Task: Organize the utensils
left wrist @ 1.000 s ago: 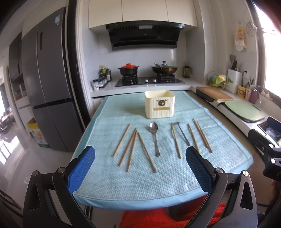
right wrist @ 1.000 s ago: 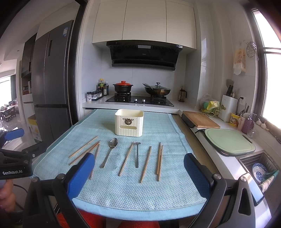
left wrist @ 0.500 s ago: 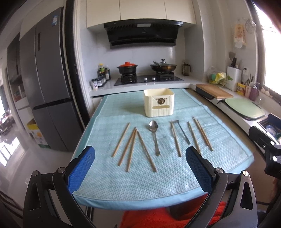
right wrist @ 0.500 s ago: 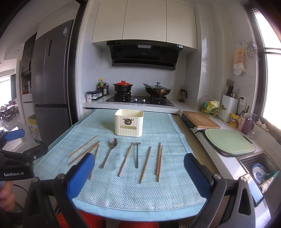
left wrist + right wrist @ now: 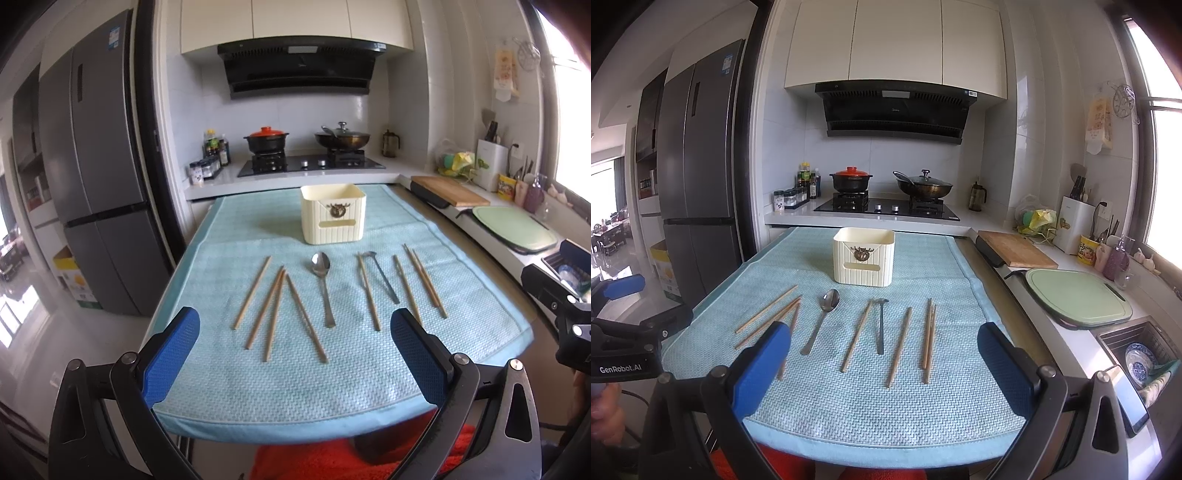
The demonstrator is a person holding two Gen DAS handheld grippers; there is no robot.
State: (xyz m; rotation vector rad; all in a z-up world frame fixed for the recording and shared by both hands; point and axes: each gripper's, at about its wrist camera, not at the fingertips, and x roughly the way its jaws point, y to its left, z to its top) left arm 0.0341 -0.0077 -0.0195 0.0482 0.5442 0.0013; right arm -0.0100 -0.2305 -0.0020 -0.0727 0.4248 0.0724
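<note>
Hovering at the near edge of the cloth [image 5: 295,387], left gripper [image 5: 294,356] and right gripper [image 5: 879,363] both spread wide, holding nothing. Beyond: chopsticks [image 5: 275,308], spoon [image 5: 322,280] and fork [image 5: 881,325] in a row. Farthest, cream box [image 5: 333,214], upright.

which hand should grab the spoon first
Probably left. The spoon lies nearly centred ahead of the open left tool, while it sits left of centre for the open right tool.
</note>
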